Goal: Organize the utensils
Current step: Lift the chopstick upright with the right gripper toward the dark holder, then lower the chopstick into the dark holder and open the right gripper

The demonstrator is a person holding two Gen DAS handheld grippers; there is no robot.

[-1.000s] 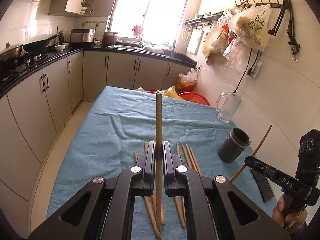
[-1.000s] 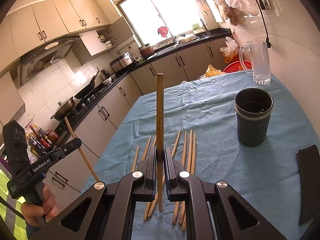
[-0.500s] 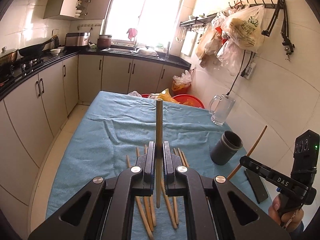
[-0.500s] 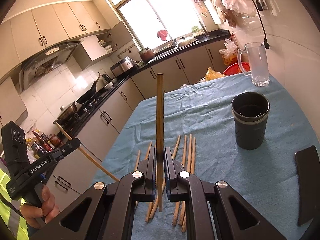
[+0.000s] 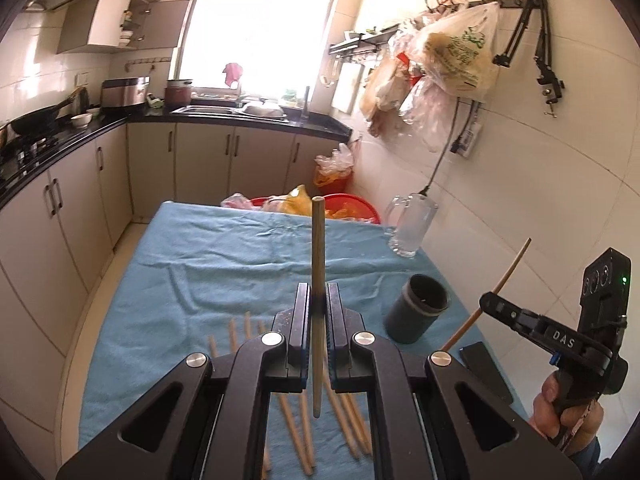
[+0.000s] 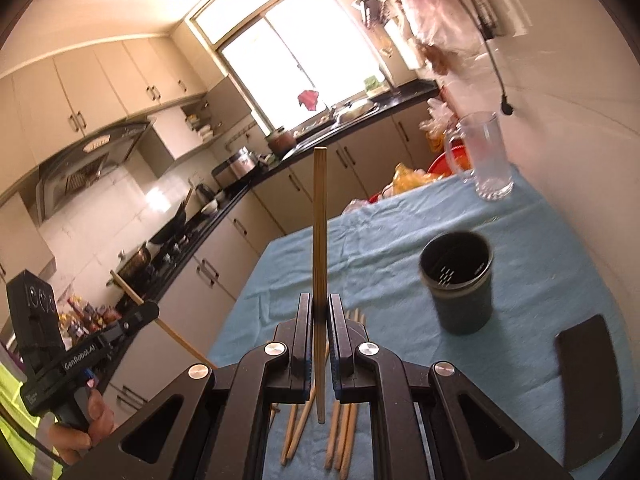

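Observation:
My left gripper [image 5: 318, 300] is shut on a wooden chopstick [image 5: 318, 248] that stands upright between its pads, above the blue cloth [image 5: 224, 264]. My right gripper [image 6: 320, 312] is shut on a second chopstick [image 6: 320, 220], also upright. Several loose chopsticks [image 6: 340, 432] lie side by side on the cloth below both grippers. A dark, empty holder cup [image 6: 460, 280] stands to the right of them, ahead of the right gripper. In the left wrist view the holder cup [image 5: 416, 308] is at the right, with the right gripper [image 5: 492, 304] beyond it.
A glass mug [image 6: 484, 156] stands at the table's far right corner near the tiled wall. A black phone [image 6: 588, 384] lies flat to the right of the cup. Red basins [image 5: 348, 204] sit past the far edge. Kitchen cabinets [image 5: 60, 208] run along the left.
Both grippers have risen with their chopsticks, so the loose chopsticks sit lower in each view. The right gripper has drawn nearer the cup and rolled slightly.

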